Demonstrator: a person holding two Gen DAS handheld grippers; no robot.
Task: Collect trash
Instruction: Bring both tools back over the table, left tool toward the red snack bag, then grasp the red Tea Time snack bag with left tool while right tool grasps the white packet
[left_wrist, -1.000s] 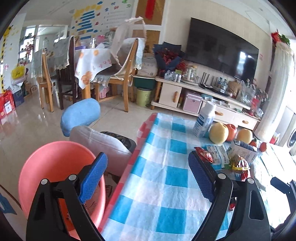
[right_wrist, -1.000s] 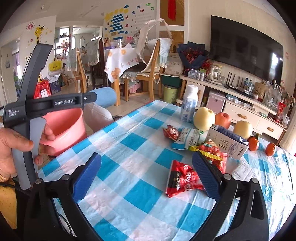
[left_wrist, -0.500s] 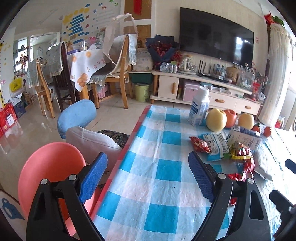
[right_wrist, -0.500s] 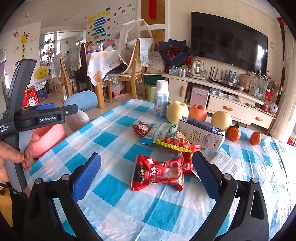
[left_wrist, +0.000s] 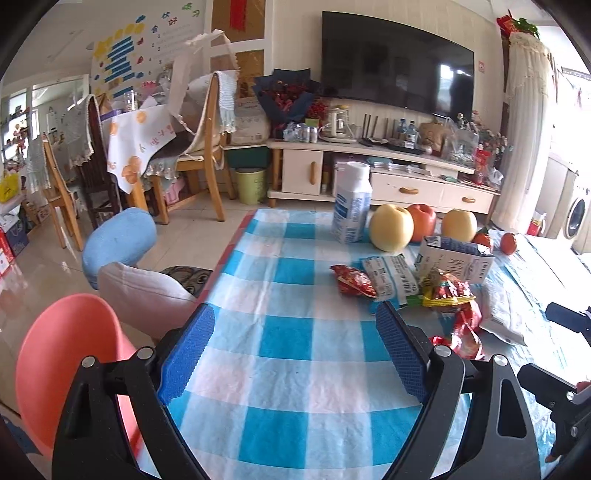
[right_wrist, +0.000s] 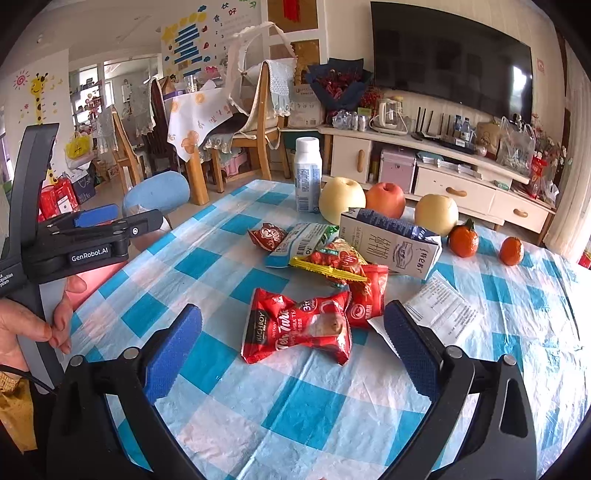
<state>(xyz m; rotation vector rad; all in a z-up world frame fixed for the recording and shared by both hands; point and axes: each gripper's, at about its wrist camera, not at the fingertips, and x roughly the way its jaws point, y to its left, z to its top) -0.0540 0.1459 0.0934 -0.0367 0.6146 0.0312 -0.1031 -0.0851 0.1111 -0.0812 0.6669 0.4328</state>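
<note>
Milk-tea sachet (right_wrist: 297, 328): light, crinkly, probably slippery foil; pinch its puffed middle. Right gripper (right_wrist: 291, 343) and left gripper (left_wrist: 295, 347) both gape, empty.

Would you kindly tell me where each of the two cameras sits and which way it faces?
Left wrist: rides the left claw, open, facing down the checked table toward the TV; its own fingers show, plus part of the other device at right.
Right wrist: rides the right claw, open, facing the red tea packet; its fingers and the left hand show.
Shared: milk carton, white bottle, fruit, wrappers.
</note>
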